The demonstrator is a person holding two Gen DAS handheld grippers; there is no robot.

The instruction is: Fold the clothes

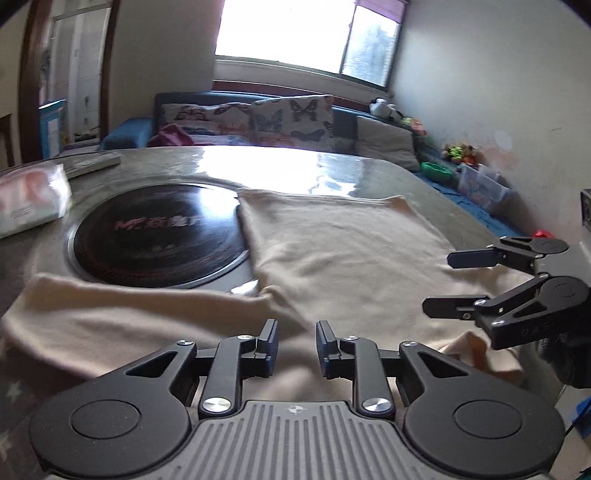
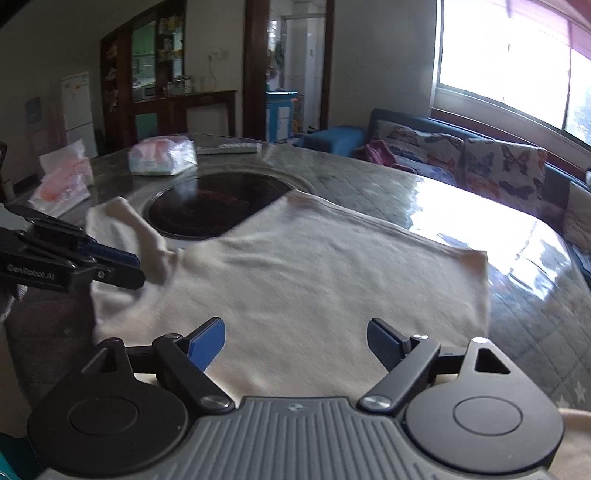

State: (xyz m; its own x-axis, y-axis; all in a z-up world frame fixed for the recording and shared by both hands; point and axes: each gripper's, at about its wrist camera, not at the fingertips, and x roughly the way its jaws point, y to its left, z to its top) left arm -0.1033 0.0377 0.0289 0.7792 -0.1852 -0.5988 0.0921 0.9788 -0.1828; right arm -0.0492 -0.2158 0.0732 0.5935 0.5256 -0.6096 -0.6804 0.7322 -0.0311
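A cream long-sleeved top (image 1: 343, 251) is lying spread across the near half of a round, glossy table (image 1: 391, 173), its body flat and its far hem running straight toward the window side. One sleeve (image 1: 122, 295) is trailing off to the left along the table's near edge, and the garment's left side is overlapping the rim of a black induction hob (image 1: 159, 236) sunk into the middle of the table — the hob's dark glass is partly covered there.

The left gripper (image 1: 295, 347) is hovering low over the near part of the top with its jaws standing a little apart; nothing is pinched between the blue pads, and the cloth is only lying beneath them. The right gripper (image 2: 295, 343) is hanging over the garment's near edge with its jaws spread wide and empty. In the left wrist view it is reaching in from the right, above the top's right side.

Beyond the hob, a soft plastic pack (image 2: 162, 157) is sitting on the table, and a second crinkled plastic bag (image 2: 64, 181) is resting nearer the table's left edge. Behind the pack a flat grey object (image 2: 227, 148) is lying — too blurred to name. Past the table, a blue sofa with butterfly-print cushions (image 1: 291, 120) is standing under a bright window (image 1: 306, 33).
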